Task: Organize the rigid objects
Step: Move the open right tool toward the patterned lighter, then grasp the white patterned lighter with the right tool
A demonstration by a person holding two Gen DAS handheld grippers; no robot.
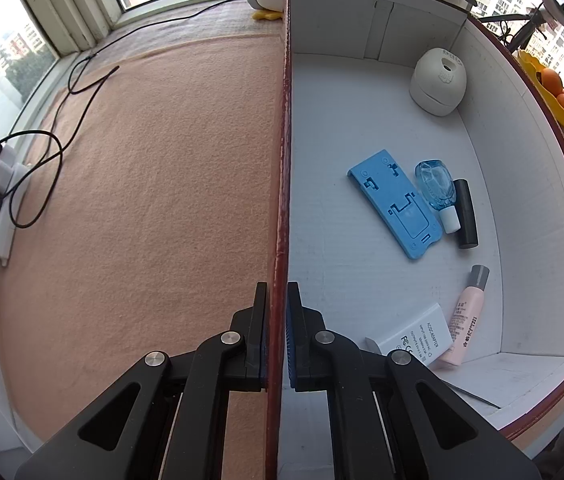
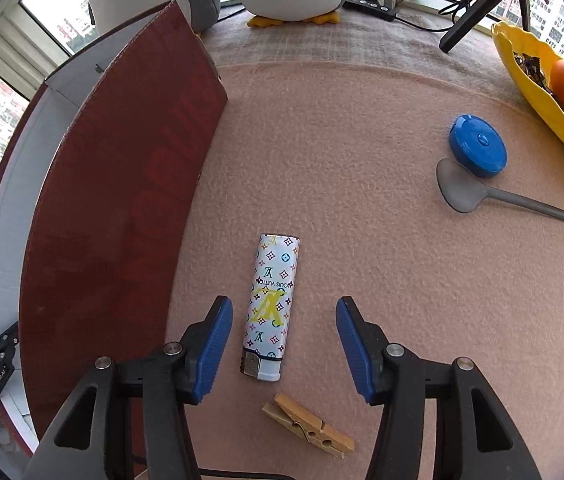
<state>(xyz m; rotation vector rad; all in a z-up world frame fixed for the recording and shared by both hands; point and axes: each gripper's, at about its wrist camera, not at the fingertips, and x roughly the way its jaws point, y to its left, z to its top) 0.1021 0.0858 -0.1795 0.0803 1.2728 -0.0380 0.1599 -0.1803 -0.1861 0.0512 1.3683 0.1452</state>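
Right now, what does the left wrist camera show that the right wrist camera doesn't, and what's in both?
Only the left wrist view looks inside the box: a blue phone stand, a blue dropper bottle, a black tube, a pink tube, a white adapter and a white dome-shaped gadget. The left gripper is clamped on the box wall.

Only the right wrist view shows the patterned lighter between the open right gripper, a wooden clothespin, a blue round case and a grey spoon.

Both show the box, the peach mat and the yellow fruit bowl.
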